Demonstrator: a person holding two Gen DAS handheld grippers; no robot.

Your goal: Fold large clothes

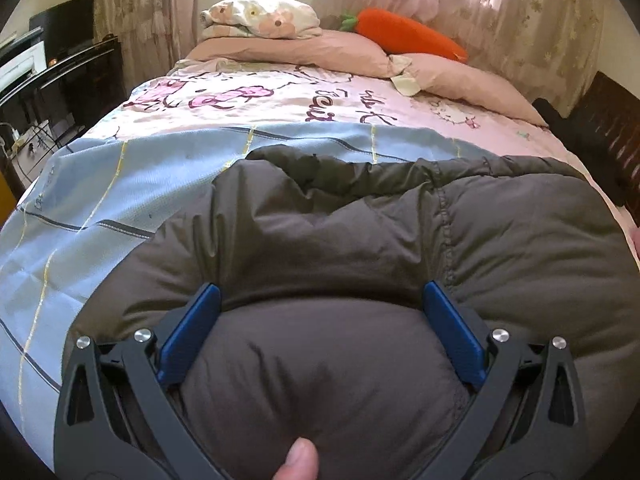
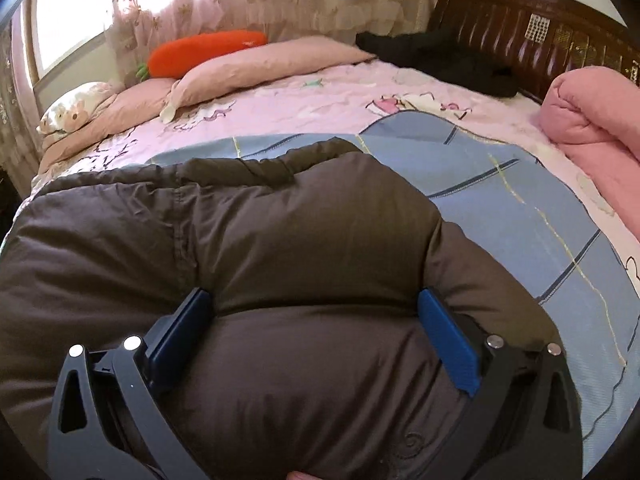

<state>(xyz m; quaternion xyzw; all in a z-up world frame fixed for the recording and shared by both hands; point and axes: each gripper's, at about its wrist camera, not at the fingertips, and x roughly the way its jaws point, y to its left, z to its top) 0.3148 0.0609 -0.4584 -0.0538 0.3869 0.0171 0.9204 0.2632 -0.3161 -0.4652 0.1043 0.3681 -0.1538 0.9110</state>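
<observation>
Puffy grey-brown jacket [image 1: 320, 240] bunched on blue sheet [image 1: 100, 200], bulging between spread fingers of left gripper [image 1: 320, 300] and right gripper [image 2: 316, 300]

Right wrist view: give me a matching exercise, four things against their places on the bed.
Things:
1. puffy dark brown padded jacket
2. orange carrot-shaped plush
3. black garment
4. rolled pink quilt

Places:
A. by the dark wooden headboard
B. far right edge
C. under the curtained window
D. between the fingers of the right gripper

Pairs: 1-D, 2-C, 3-A, 4-B
</observation>
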